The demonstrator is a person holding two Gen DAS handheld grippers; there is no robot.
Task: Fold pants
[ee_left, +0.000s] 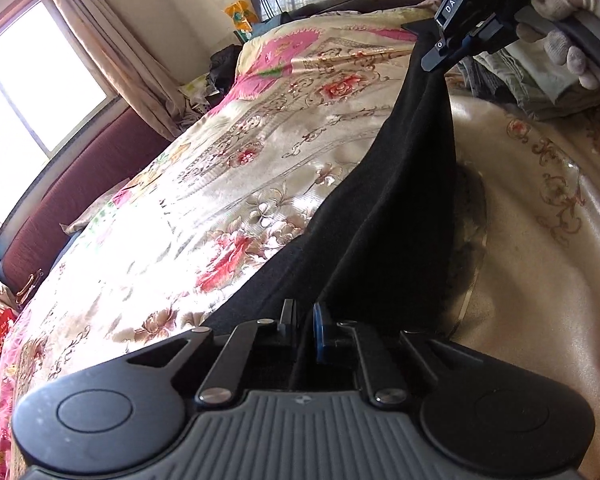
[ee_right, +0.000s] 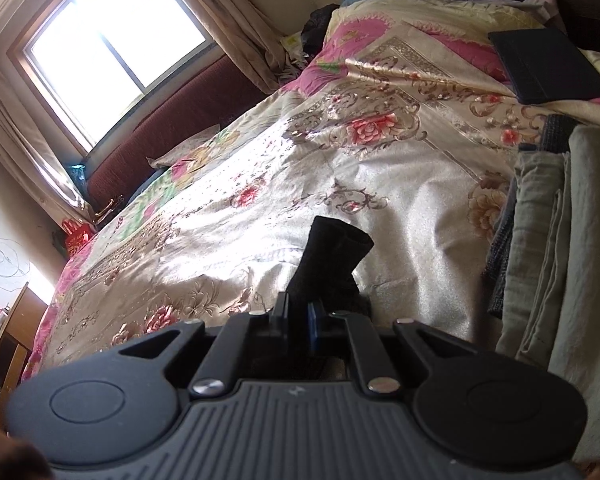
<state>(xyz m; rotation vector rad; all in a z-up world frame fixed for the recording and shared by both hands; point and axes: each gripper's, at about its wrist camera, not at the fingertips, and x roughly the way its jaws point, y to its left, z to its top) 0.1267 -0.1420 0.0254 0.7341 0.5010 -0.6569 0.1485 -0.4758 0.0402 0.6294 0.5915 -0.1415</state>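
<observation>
Looking along the left gripper [ee_left: 303, 322], its fingers are pinched tight on the near end of the black pants [ee_left: 384, 200], pointing down toward the bed. From there the dark cloth runs up and away across the flowered bedspread [ee_left: 204, 184], lifted off the bed along its far stretch. At the top right the right gripper [ee_left: 434, 62] has the far end clamped between its fingers, and a gloved hand [ee_left: 568, 28] wraps its grey handle, wrist angled so the tool tilts downward. A stack of folded clothes [ee_left: 540, 84] lies just behind that hand.

Over to the right wrist view: the fingers are closed on a bunched black end of the pants [ee_right: 328, 264], which sticks up past the fingertips above the bedspread [ee_right: 340, 184]. Folded grey-green clothes [ee_right: 548, 240] are piled at the right edge, and a flat dark folded piece [ee_right: 548, 66] rests near the pillows. A bright window [ee_right: 112, 36] sits beyond the bed.
</observation>
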